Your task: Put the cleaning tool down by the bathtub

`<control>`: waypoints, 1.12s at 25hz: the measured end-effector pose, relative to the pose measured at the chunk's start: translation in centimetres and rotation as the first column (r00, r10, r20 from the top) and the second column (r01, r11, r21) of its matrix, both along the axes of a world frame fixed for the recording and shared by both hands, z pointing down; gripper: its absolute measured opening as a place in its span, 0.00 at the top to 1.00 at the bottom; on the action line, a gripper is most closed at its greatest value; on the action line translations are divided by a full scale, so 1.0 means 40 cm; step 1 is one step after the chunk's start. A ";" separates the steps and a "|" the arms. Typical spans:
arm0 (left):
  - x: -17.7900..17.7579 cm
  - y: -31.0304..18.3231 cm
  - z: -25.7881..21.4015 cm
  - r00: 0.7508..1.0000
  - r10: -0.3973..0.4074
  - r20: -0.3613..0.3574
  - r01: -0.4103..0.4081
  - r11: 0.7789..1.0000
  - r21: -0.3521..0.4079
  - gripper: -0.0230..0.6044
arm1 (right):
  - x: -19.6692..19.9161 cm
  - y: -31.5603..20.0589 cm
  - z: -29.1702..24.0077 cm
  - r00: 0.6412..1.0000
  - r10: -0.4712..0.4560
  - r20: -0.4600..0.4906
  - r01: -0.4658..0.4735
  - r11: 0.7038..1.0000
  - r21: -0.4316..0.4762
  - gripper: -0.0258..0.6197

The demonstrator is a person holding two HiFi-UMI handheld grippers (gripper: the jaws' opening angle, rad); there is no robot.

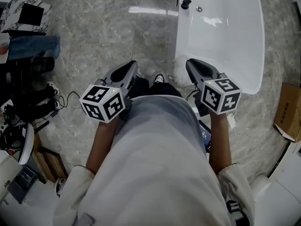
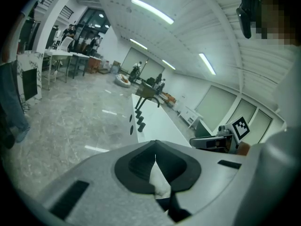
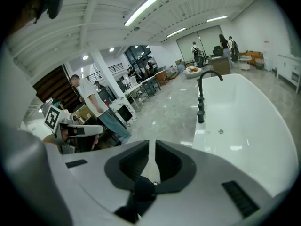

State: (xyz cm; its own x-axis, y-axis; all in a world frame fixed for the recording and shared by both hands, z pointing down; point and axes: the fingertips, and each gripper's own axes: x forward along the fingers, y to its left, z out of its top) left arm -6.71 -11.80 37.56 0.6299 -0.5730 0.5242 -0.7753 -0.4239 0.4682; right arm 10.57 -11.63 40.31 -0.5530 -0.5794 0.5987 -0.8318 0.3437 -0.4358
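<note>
Beside bathtub (image 1: 221, 36): left gripper (image 2: 155, 149) fingers together, empty; right gripper (image 3: 154, 147) fingers narrowly apart, empty; cleaning tool not visible, handling unjudgeable.

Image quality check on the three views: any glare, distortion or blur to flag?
Head view: overhead light glares off the floor and the bathtub; wide-angle bending toward the edges. Left gripper view: heavy fisheye, dark corners, background soft. Right gripper view: same fisheye and dark corners, ceiling lights bright, bathtub interior nearly washed out.
</note>
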 end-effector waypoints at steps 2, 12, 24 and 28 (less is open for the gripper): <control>-0.004 0.006 0.002 1.000 -0.002 0.000 0.002 1.000 0.001 0.96 | -0.006 0.004 -0.007 1.000 -0.013 -0.029 0.013 1.000 0.023 0.90; 0.028 0.032 0.003 1.000 -0.002 -0.007 0.002 1.000 0.008 0.96 | 0.045 0.021 -0.034 0.999 0.021 -0.037 -0.018 0.997 0.080 0.94; 0.024 0.005 -0.008 1.000 0.002 -0.004 -0.002 1.000 0.010 0.96 | 0.040 -0.006 -0.067 1.000 -0.001 -0.012 0.003 0.995 0.097 0.94; 0.028 0.005 -0.004 1.000 0.004 -0.002 -0.005 1.000 -0.008 0.96 | 0.037 -0.012 -0.069 1.000 -0.019 -0.021 0.021 0.995 0.093 0.94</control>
State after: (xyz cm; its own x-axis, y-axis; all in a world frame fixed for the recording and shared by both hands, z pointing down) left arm -5.61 -11.61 37.39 0.6337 -0.5658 0.5275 -0.7723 -0.4235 0.4735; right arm 12.07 -12.10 37.55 -0.5531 -0.6222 0.5541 -0.8329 0.3984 -0.3840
